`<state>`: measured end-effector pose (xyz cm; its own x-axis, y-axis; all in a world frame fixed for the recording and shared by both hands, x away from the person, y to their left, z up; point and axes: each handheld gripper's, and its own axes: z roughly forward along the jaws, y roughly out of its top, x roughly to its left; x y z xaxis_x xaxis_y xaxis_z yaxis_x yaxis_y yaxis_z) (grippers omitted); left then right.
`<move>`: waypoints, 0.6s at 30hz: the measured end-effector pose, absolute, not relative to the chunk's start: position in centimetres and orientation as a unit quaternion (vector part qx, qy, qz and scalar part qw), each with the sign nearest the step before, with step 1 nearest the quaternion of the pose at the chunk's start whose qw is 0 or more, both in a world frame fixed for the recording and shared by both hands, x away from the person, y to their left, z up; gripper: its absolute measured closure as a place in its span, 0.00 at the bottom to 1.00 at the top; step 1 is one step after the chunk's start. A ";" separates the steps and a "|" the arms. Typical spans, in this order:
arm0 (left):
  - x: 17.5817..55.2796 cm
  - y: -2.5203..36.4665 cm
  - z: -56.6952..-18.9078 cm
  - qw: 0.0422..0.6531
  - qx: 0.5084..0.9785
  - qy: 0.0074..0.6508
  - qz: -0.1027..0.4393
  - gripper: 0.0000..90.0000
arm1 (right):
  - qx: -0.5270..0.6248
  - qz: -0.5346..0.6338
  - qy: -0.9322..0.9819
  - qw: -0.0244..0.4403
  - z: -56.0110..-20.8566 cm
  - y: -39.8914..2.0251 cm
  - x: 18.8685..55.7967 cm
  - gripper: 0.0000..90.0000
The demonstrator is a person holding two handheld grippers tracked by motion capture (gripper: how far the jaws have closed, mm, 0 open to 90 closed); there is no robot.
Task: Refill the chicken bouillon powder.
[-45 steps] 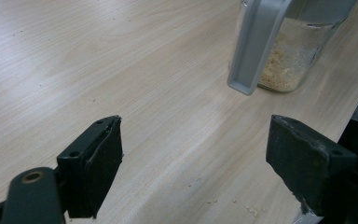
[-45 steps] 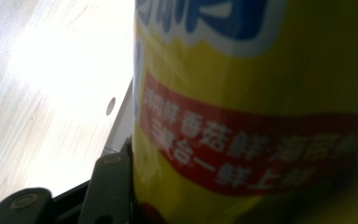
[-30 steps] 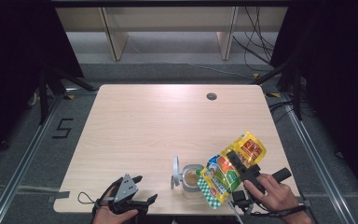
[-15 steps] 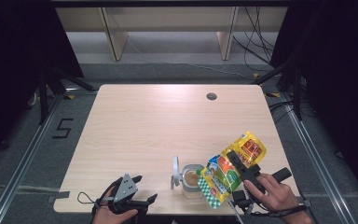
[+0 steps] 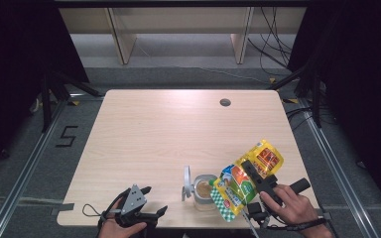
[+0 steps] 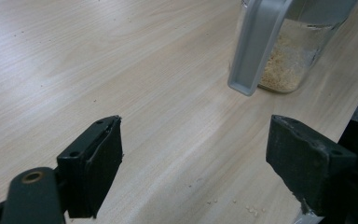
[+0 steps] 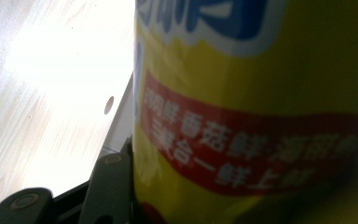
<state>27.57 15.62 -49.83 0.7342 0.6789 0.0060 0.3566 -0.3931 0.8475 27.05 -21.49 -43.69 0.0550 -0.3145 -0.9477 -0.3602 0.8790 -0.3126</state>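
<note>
A glass jar [image 5: 204, 192] with pale grains in it stands near the table's front edge, its grey hinged lid [image 5: 186, 182] flipped up on its left side. My right gripper [image 5: 248, 167] is shut on a yellow and green printed pouch [image 5: 238, 186], which is tilted with its lower end at the jar's mouth. In the right gripper view the pouch [image 7: 261, 116] sits close against the camera. My left gripper [image 5: 155, 200] rests at the front left of the table, open and holding nothing. Ahead of it, the left gripper view shows the jar [image 6: 286, 60] and lid [image 6: 256, 42].
The wooden table [image 5: 168, 129] has a round cable hole [image 5: 224, 102] at its far right. A few spilled grains [image 6: 233, 203] lie on the wood by my left gripper. Past the table's far edge are a shelf unit [image 5: 178, 29] and cables on the floor.
</note>
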 end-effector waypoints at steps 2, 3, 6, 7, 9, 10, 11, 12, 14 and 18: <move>27.6 15.6 -49.8 0.447 0.816 0.317 0.181 0.20 | -0.249 0.016 0.686 0.683 -43.7 -21.5 27.0 0.60; 27.6 15.6 -49.8 0.449 0.816 0.318 0.181 0.20 | -0.245 0.017 0.687 0.684 -43.7 -21.5 27.0 0.60; 27.6 15.6 -49.8 0.450 0.815 0.319 0.179 0.20 | -0.247 0.014 0.687 0.684 -43.7 -21.5 27.0 0.60; 27.6 15.6 -49.8 0.447 0.817 0.317 0.181 0.20 | -0.253 0.011 0.687 0.681 -43.7 -21.4 27.1 0.60; 27.5 15.6 -49.9 0.451 0.813 0.322 0.177 0.20 | -0.247 0.016 0.688 0.683 -43.8 -21.5 27.0 0.60; 27.5 15.5 -49.9 0.454 0.811 0.327 0.173 0.20 | -0.246 0.015 0.687 0.684 -43.8 -21.5 27.0 0.60; 27.5 15.5 -49.9 0.453 0.811 0.328 0.172 0.20 | -0.253 0.010 0.687 0.681 -43.7 -21.4 27.1 0.60; 27.5 15.5 -49.9 0.453 0.811 0.327 0.172 0.20 | -0.251 0.012 0.687 0.682 -43.7 -21.4 27.0 0.60; 27.5 15.5 -49.9 0.453 0.811 0.326 0.174 0.20 | -0.246 0.014 0.687 0.683 -43.8 -21.5 27.0 0.61; 27.5 15.5 -49.9 0.453 0.811 0.327 0.174 0.20 | -0.249 0.013 0.687 0.682 -43.8 -21.4 27.0 0.61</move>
